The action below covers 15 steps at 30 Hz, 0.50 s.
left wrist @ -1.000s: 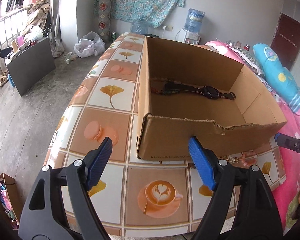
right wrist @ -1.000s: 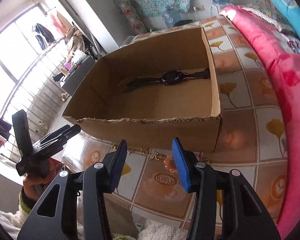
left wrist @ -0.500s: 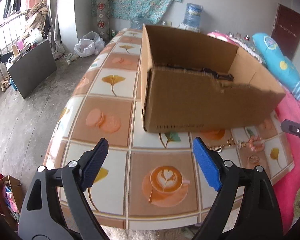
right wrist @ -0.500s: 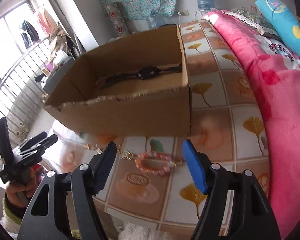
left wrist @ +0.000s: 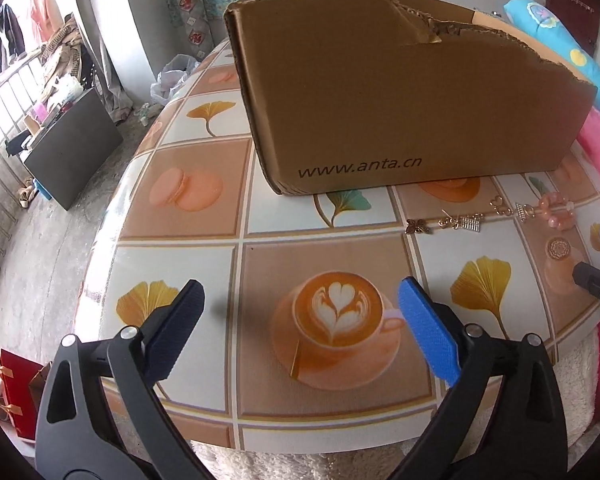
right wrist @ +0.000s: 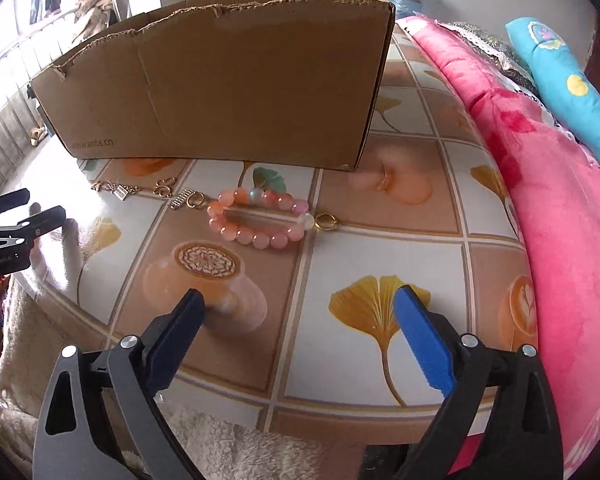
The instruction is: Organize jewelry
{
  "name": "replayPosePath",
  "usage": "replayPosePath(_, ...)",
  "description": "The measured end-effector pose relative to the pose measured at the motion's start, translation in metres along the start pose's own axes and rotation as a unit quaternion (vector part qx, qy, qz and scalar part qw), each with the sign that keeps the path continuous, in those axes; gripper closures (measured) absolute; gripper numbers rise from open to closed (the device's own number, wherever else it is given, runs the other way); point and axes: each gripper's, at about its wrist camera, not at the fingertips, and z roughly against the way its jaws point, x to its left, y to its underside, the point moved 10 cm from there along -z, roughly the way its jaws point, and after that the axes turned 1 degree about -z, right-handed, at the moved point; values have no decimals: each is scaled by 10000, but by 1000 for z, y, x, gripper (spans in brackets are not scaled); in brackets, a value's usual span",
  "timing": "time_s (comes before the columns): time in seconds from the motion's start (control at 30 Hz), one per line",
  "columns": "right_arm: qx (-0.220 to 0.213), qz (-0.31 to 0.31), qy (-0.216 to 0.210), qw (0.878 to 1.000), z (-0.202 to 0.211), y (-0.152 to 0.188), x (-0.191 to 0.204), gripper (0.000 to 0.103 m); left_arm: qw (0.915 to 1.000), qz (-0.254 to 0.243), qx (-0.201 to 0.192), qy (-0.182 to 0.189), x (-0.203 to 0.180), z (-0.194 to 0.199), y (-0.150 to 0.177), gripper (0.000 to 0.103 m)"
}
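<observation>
Right wrist view: pink bead bracelet (right wrist: 260,218) beyond the wide-open, empty right hand-held gripper (right wrist: 296,312), apart.

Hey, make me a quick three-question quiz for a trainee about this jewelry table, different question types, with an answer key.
1. True or false: the pink bead bracelet lies inside the cardboard box.
2. Multiple choice: the right gripper is A) open and empty, B) shut on the bracelet, C) shut on a ring.
3. What web address is printed on the box?

Key: 1. False: it lies on the tablecloth in front of the box. 2. A. 3. www.anta.cn
</observation>
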Motion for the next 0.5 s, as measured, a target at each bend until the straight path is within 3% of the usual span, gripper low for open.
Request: replayPosePath(0.5, -4, 25, -146, 9999, -4, -1, -3, 7, 9996, 256, 77, 110, 1, 1, 1, 7)
